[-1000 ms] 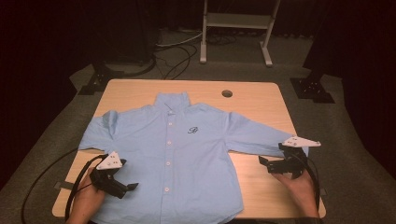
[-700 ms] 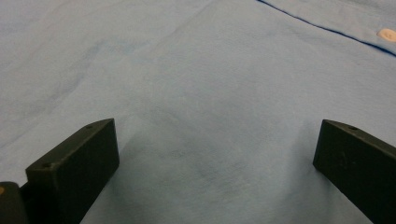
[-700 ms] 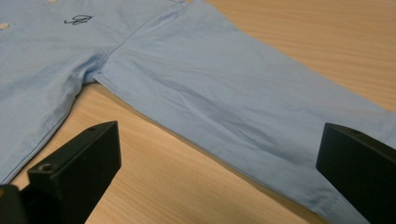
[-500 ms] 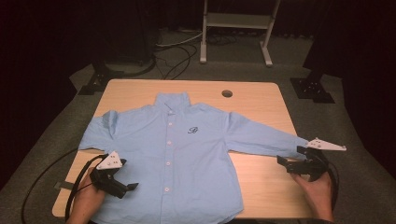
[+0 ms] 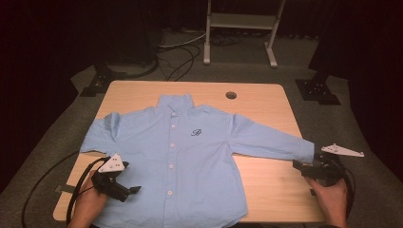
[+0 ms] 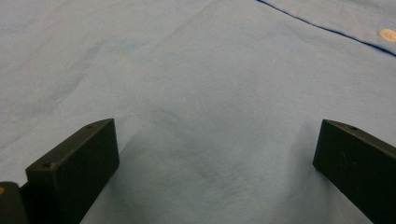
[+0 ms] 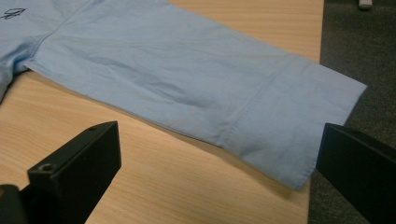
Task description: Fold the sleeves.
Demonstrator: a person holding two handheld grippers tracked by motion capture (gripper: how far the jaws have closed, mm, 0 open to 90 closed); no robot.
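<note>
A light blue button-up shirt (image 5: 190, 152) lies face up and spread flat on the wooden table (image 5: 271, 185), collar at the far side. Its right sleeve reaches the table's right edge, and the cuff (image 7: 299, 121) hangs slightly over it. My left gripper (image 5: 132, 190) rests open over the shirt's lower left front, with only flat cloth (image 6: 210, 93) between its jaws and a white button (image 6: 386, 33) farther off. My right gripper (image 5: 298, 166) is open just short of the cuff (image 5: 306, 152) at the right edge, the jaws either side of the sleeve end (image 7: 219, 128).
A round cable hole (image 5: 231, 95) sits in the table's far right part. Beyond the table are a white frame (image 5: 242, 21), floor cables (image 5: 176, 52) and black stand feet (image 5: 317, 90). Grey carpet (image 7: 359, 46) lies past the right edge.
My right gripper has moved right along the sleeve, from the forearm part to just off the cuff at the table's edge. The left gripper and the shirt have stayed put.
</note>
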